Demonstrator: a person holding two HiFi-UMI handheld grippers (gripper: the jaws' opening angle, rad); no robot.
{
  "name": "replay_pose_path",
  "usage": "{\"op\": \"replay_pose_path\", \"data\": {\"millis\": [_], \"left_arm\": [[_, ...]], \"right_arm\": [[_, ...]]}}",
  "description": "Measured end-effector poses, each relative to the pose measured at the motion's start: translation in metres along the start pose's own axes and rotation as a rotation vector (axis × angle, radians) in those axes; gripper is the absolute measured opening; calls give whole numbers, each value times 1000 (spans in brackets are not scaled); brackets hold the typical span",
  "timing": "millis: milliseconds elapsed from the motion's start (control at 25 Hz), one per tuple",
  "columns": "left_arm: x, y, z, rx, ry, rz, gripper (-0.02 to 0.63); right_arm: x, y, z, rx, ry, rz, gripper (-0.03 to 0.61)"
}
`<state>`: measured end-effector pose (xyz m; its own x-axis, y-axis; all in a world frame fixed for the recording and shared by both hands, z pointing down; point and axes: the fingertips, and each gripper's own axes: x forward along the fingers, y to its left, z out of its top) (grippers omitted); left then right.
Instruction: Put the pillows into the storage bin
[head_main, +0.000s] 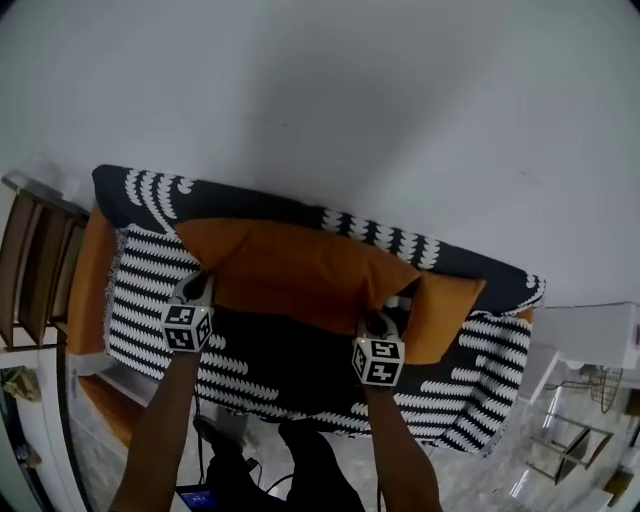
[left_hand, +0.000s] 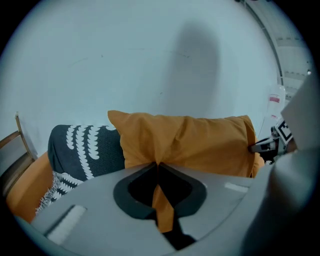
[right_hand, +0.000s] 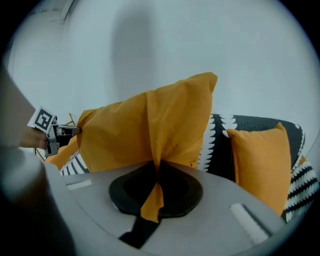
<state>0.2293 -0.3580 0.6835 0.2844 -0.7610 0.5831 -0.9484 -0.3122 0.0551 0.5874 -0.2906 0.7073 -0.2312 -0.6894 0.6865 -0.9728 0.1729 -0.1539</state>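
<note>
A large orange pillow (head_main: 300, 265) lies along the back of a sofa (head_main: 150, 290) covered in black-and-white patterned cloth. My left gripper (head_main: 197, 290) is shut on the pillow's left lower edge, and orange cloth (left_hand: 162, 205) is pinched between its jaws (left_hand: 159, 165). At the pillow's right end, my right gripper (head_main: 378, 322) is shut on a fold of the same pillow (right_hand: 150, 125), gathered between its jaws (right_hand: 159, 165). A second, smaller orange pillow (head_main: 445, 315) (right_hand: 260, 160) leans upright at the right. No storage bin is in view.
A plain white wall rises behind the sofa. A wooden chair (head_main: 35, 265) stands at the sofa's left end. White furniture and a wire rack (head_main: 590, 375) stand at the right. The person's legs (head_main: 300, 470) are in front of the sofa.
</note>
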Motion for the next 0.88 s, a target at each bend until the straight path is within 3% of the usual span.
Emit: {"op": "replay_pose_path", "data": {"millis": [360, 880], "left_arm": [[-89, 66, -14, -101, -58, 110, 8], [-264, 201, -54, -214, -149, 325, 8]], "right_arm": [[-25, 86, 44, -105, -70, 78, 21], [-35, 286, 90, -263, -128, 260, 18]]}}
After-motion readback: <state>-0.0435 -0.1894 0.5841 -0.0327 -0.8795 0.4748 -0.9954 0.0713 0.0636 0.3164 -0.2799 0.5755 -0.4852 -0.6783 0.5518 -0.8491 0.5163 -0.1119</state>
